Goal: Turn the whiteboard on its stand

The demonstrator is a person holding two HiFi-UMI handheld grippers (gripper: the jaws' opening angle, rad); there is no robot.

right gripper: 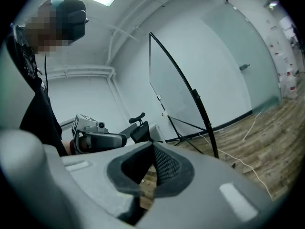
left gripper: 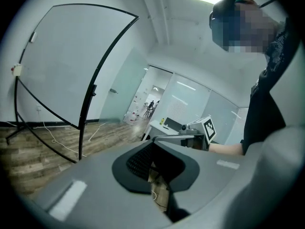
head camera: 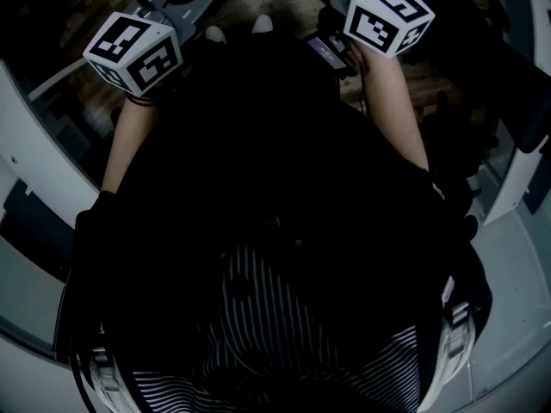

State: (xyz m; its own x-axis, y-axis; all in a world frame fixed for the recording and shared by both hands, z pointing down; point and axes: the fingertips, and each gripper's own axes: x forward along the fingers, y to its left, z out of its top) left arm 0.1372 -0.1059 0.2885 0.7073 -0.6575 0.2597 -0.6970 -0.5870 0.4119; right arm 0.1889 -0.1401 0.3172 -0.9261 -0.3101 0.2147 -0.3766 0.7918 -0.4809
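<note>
Whiteboard, place: the whiteboard is upright on its stand, near a pale wall and well apart from both grippers.
Risk, tipping: the stand looks thin and light, so I judge that a push high on the whiteboard could tip it instead of turning it.
Risk, snag: a white cable lies on the wooden floor at the foot of the whiteboard; a turning leg could catch it.
Look: a large pale panel, seemingly blank, in a narrow black frame on black legs.
Left gripper: jaws pressed together with nothing between them, not yet at the whiteboard.
Right gripper: jaws also clenched and empty, likewise away from the whiteboard.
</note>
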